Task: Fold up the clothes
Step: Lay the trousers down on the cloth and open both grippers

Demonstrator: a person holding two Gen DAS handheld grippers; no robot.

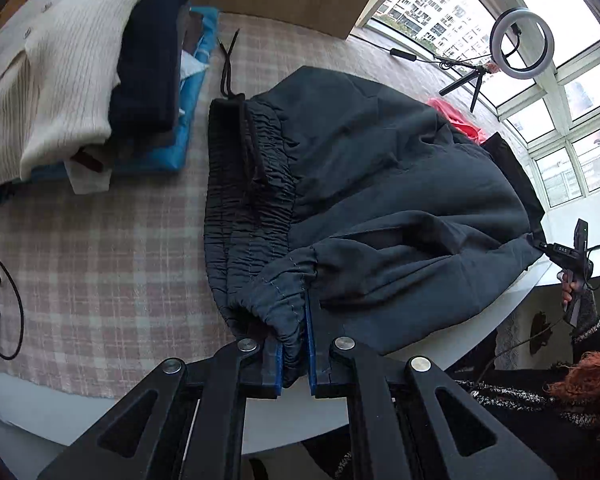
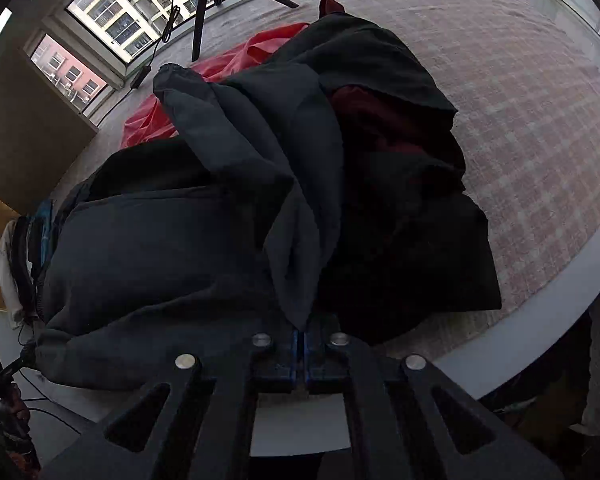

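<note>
Across the middle of the checked pink-and-white cloth-covered surface [image 1: 100, 248] lie the dark slate-grey elastic-waisted trousers [image 1: 380, 184], their gathered waistband toward nine o'clock in the left wrist view and their legs bunched over a black garment [image 2: 400, 184] and a red garment [image 2: 236, 60]. Narrowed on a gathered elastic hem of those trousers, the fingers of the left gripper [image 1: 294, 356] pinch the cloth at six o'clock in that view. The right gripper [image 2: 301, 354] has its fingers pressed together on a hanging fold of the same grey cloth, which rises toward twelve o'clock from its tips. By my reading, the step in hand is a fold of the trousers, with both held ends being brought over the body of the garment. The next move likely calls for laying both ends down level and together, keeping the cloth taut so no crease is trapped, then letting go. A stack of folded clothes topped by a cream ribbed knit [image 1: 60, 72] waits at ten o'clock in the left view.
</note>
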